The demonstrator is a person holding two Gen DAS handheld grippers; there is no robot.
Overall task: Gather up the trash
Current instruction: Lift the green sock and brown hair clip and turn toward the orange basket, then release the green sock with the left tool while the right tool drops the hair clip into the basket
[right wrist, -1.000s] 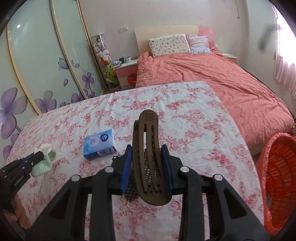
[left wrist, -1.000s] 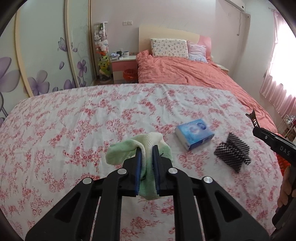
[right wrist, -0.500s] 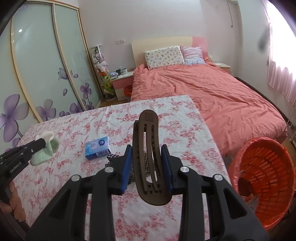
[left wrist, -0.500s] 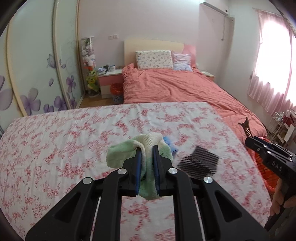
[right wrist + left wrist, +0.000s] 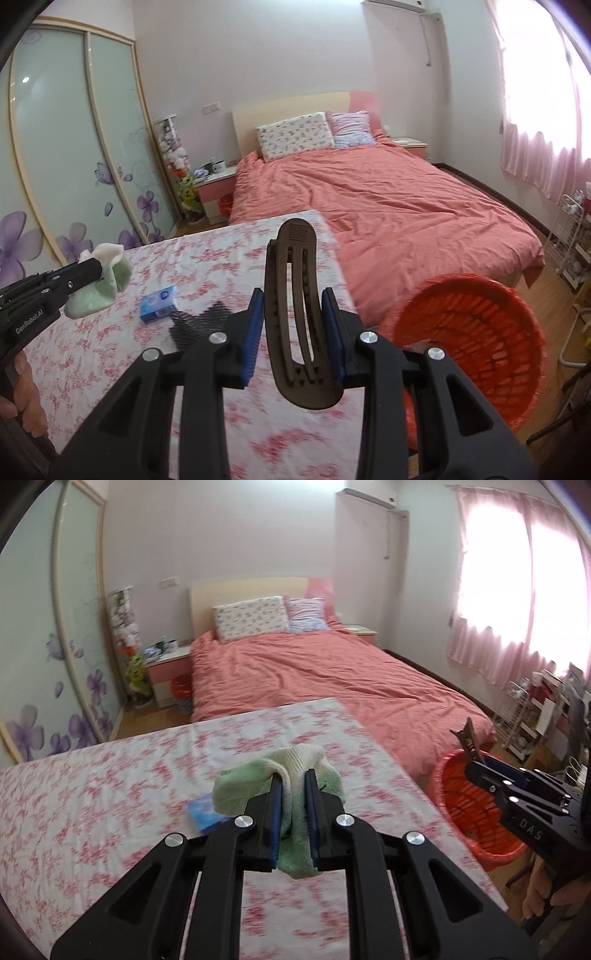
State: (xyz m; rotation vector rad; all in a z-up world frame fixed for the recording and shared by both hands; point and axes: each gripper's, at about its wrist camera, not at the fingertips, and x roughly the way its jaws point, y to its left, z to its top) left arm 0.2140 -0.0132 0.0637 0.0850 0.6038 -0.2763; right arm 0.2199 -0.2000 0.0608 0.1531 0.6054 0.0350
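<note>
Gripped a sock (image 5: 295,766) in the left gripper (image 5: 291,801), pads drawn in narrow on its middle, green and white folds spilling over both fingertips and hanging below them. Clamped a brown clip (image 5: 295,295) upright in the right gripper (image 5: 295,328), blue pads set against its two edges, rounded end rising past the fingertips.

From the left wrist, caught only a blue corner of the box (image 5: 201,810) just left of the fingers, half hidden behind the sock. From the right wrist, saw the whole box (image 5: 159,302) lying flat, left of the fingers, with a black mesh (image 5: 199,321) just beside it and partly covered by the left finger; found no mesh in the left view. Saw there also the sock from the side, held clear above the cloth, far left of the fingers.

Found the orange basket (image 5: 480,332) low to the right of the fingers, off the table's edge, tilted open toward the camera; in the left view, partly blocked by the right gripper.

Under both grippers, noted a flowered cloth (image 5: 92,794), blurred. Beyond the fingertips, made out a bed (image 5: 388,206) in a pink cover with two pillows (image 5: 295,134), a nightstand (image 5: 216,184) and wardrobe (image 5: 74,147) off left, curtains (image 5: 517,609) and a wire rack (image 5: 521,716) off right.
</note>
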